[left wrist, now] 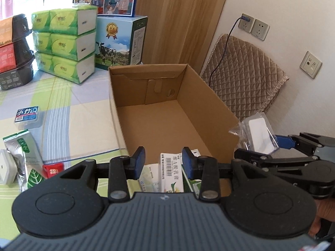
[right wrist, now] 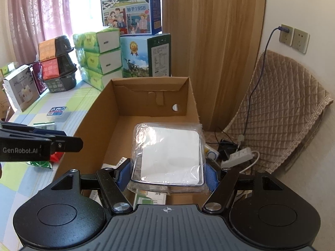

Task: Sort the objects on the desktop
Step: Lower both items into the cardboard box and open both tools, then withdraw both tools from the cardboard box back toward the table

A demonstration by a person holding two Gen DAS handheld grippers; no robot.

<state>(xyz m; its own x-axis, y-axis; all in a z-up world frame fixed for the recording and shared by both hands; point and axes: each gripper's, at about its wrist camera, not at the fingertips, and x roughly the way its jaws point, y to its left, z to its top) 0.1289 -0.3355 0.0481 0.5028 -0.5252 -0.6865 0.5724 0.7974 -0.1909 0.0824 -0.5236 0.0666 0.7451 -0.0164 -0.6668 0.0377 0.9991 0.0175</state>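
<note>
An open cardboard box (left wrist: 209, 113) (right wrist: 98, 113) stands on the checked tablecloth. My right gripper (right wrist: 167, 172) is shut on a clear plastic package with a white insert (right wrist: 169, 156) (left wrist: 260, 136), held above the box's near end. My left gripper (left wrist: 163, 163) hangs open over the box's near-left corner, nothing between its blue pads (left wrist: 139, 163). Below it, inside the box, lie white and green cartons (left wrist: 169, 175). On the cloth to the left sit a small blue-labelled case (left wrist: 28, 116) (right wrist: 57, 112), a foil tea pouch (left wrist: 23, 156) and a red packet (left wrist: 52, 170).
Green tissue packs (left wrist: 65, 41), milk cartons (left wrist: 121, 41) and stacked black bowls (left wrist: 18, 50) line the table's far side. A quilted chair cover (right wrist: 282, 115), a power strip (right wrist: 240, 155) and a cable lie to the right, beside the wall.
</note>
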